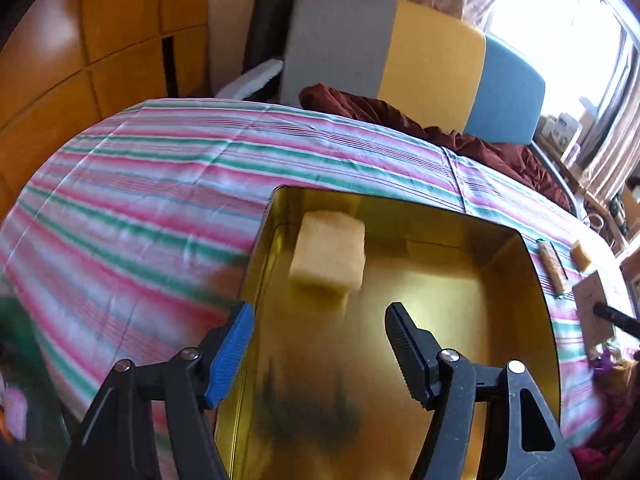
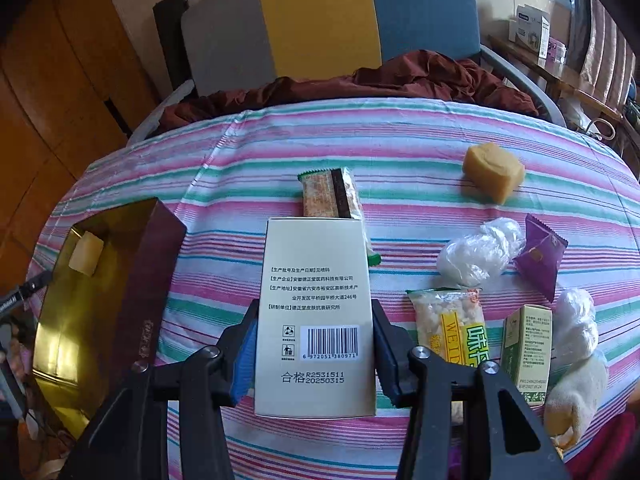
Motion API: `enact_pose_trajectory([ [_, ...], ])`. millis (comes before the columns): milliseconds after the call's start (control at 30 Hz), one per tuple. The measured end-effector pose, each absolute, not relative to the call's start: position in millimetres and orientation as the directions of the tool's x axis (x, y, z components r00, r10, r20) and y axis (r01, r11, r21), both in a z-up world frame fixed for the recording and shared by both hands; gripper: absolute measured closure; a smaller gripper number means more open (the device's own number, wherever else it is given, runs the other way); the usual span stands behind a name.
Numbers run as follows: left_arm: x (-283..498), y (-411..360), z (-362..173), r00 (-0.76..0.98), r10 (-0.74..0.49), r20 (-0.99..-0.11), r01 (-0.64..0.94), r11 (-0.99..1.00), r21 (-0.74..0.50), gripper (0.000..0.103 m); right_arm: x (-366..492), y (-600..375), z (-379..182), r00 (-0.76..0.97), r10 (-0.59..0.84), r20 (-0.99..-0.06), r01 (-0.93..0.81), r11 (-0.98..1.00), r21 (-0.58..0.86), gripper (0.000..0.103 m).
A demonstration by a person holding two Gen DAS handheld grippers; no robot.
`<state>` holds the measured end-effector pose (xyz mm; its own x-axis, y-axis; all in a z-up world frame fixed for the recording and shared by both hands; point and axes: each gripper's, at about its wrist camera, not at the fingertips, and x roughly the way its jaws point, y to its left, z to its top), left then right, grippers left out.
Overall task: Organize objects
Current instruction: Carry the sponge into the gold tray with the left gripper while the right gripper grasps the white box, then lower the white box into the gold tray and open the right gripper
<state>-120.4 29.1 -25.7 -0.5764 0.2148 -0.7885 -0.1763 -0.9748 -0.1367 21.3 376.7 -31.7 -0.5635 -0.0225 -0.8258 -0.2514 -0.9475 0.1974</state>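
Gold tin [image 1: 532,280] sits under my left gripper [image 1: 320,344], jaws apart and empty, a cake [image 1: 328,254] ahead inside. My right gripper [image 2: 314,344] clamps the white box [image 2: 316,316]; I'd carry it left, level, clearing the rim.

The left gripper [image 1: 320,344] and the right gripper [image 2: 314,344] look alike: black plastic linkage arms joined by round silver screws, with 2 ribbed fingers each, 1 padded blue [image 1: 232,356] and 1 black [image 1: 404,344].
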Motion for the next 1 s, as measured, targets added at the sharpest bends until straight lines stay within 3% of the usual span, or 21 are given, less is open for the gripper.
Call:
enact_pose_trajectory([
  [333,-66,-8,-21,-0.609,0.223,-0.761,-0.098,-0.973,-0.207,0.033,5,278,20,-0.620,-0.175,-0.765,-0.032,-0.968,0.248,0.053],
  [533,-49,-30,-19,-0.627,0.217,-0.748,-0.058,-0.971,-0.233,0.032,-37,189,17,-0.528,-0.335,-0.780,0.115,-0.939,0.325,0.053],
  [733,-44,-52,-22,-0.631,0.213,-0.746,-0.010,-0.964,-0.267,0.031,-88,125,-27,-0.393,-0.372,-0.841,0.088,-0.926,0.368,0.053],
  [1000,-45,-62,-25,-0.635,0.188,-0.749,0.025,-0.964,-0.264,0.031,-120,73,-58,-0.338,-0.334,-0.880,0.008,-0.936,0.352,0.053],
])
